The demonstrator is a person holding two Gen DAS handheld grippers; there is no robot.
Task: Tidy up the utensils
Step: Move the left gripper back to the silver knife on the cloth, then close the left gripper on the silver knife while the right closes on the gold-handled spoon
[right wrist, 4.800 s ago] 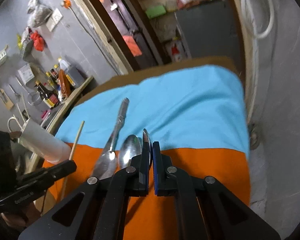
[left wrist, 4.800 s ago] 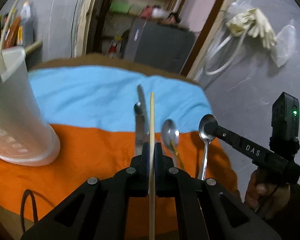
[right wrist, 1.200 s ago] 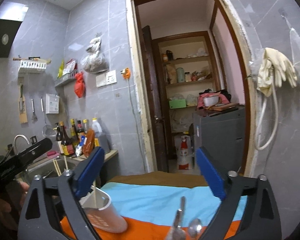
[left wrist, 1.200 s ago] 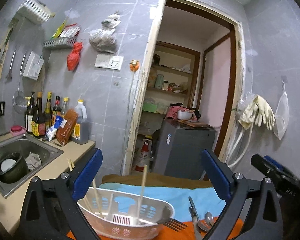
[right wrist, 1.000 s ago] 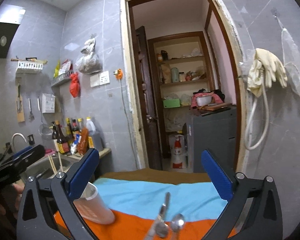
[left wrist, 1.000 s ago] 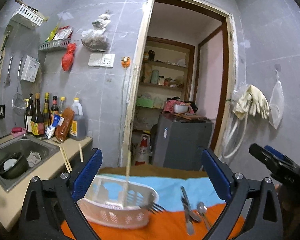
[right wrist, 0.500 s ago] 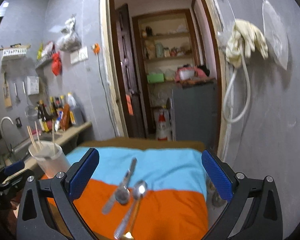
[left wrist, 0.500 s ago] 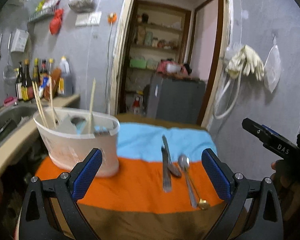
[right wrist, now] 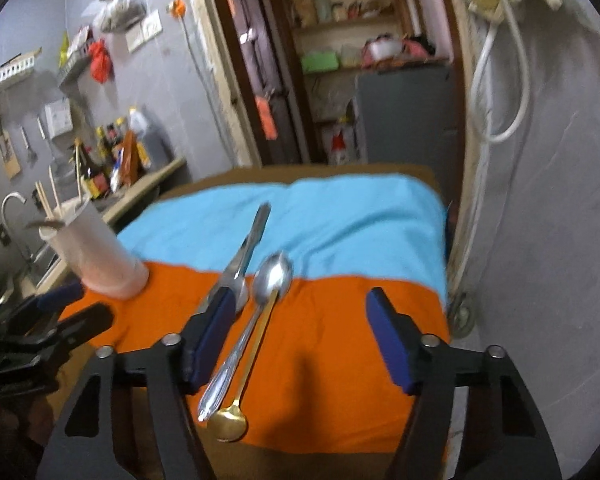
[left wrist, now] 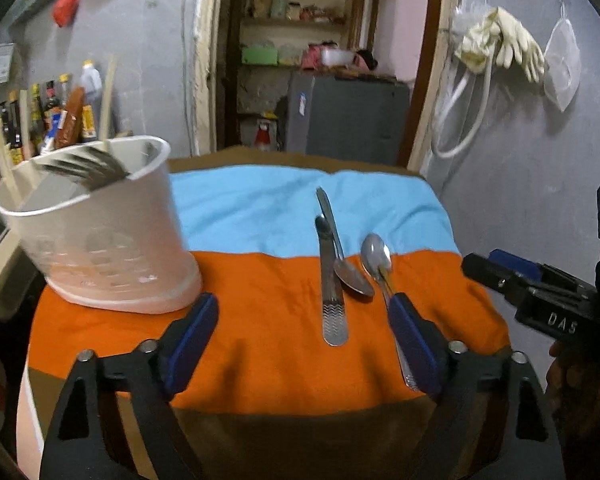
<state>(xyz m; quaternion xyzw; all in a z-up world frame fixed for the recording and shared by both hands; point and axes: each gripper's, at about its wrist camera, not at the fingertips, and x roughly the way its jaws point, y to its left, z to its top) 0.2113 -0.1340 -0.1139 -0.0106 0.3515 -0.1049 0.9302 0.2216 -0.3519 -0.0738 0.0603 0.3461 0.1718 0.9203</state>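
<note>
A white utensil holder (left wrist: 100,232) stands on the orange cloth at the left, with a fork and chopsticks in it; it also shows in the right wrist view (right wrist: 92,256). A knife (left wrist: 332,280), a silver spoon (left wrist: 374,258) and another spoon (left wrist: 350,274) lie on the cloth. In the right wrist view a silver spoon (right wrist: 272,276) lies beside a small gold spoon (right wrist: 230,426) and the knife (right wrist: 244,248). My left gripper (left wrist: 304,344) is open and empty above the cloth's near edge. My right gripper (right wrist: 300,344) is open and empty over the spoons.
The table carries an orange and blue cloth (left wrist: 260,208) over a brown cover. A counter with bottles (right wrist: 116,160) and a sink stands to the left. A doorway with a grey cabinet (left wrist: 344,116) lies behind. A grey wall with hanging gloves (left wrist: 500,44) is at the right.
Both grippers have tilted down from the wall and doorway toward the table. Earlier the left held a chopstick and the right a spoon; now both are open and empty.
</note>
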